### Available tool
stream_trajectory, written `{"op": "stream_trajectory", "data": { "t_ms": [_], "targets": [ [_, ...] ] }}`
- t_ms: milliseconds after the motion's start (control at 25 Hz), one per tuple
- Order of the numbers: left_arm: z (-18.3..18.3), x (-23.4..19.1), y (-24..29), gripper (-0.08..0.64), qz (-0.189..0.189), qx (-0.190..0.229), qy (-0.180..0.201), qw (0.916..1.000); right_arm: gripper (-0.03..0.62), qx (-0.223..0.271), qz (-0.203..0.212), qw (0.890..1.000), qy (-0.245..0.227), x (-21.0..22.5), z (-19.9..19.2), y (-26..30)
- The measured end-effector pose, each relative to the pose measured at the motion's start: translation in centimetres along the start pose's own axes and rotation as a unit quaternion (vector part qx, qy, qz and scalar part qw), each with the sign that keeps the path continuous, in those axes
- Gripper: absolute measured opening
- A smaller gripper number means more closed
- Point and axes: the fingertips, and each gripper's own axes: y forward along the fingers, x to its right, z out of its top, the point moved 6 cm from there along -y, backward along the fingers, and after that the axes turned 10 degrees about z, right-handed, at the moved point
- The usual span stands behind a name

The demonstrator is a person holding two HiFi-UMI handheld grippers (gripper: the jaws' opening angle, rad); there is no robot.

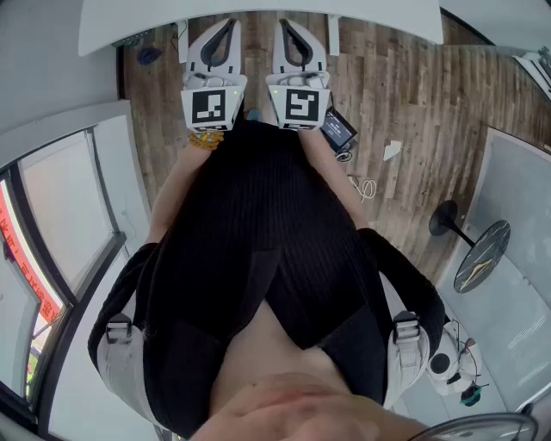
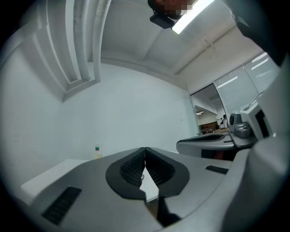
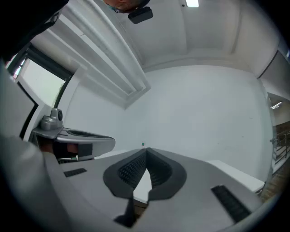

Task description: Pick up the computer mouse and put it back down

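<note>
I log L gripper [image 1: 229,24] + R gripper [image 1: 285,24]: white shells, dk grey inner liners. Cubes [image 1: 210,107]: blk squares on white. Pads [image 2: 132,168]: dk grey, fine crosshatch. Floor [image 1: 413,95]: brown wood planks, mixed tones. Top [image 1: 258,232]: blk, ribbed. Bracelet [image 1: 205,140]: yellow-orange. Table [image 1: 387,17]: white. Bottle [image 2: 97,153]: yellowish, green cap. Wall [image 2: 136,99]: plain white.

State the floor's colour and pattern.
The floor is brown wood planking; the head view shows it best.
</note>
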Motion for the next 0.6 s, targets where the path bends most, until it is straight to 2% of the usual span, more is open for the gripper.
{"op": "stream_trajectory", "data": {
  "t_ms": [400, 600],
  "targets": [
    [0.6, -0.3, 1.1, 0.015, -0.002, 0.003, 0.001, 1.0, 0.028, 0.007, 0.015, 1.0, 0.015, 0.1, 0.2, 1.3],
    [0.1, -0.7, 3.0, 0.015, -0.007, -0.002, 0.003, 1.0, 0.028, -0.01, 0.026, 1.0, 0.015, 0.6, -0.3, 3.4]
  ]
}}
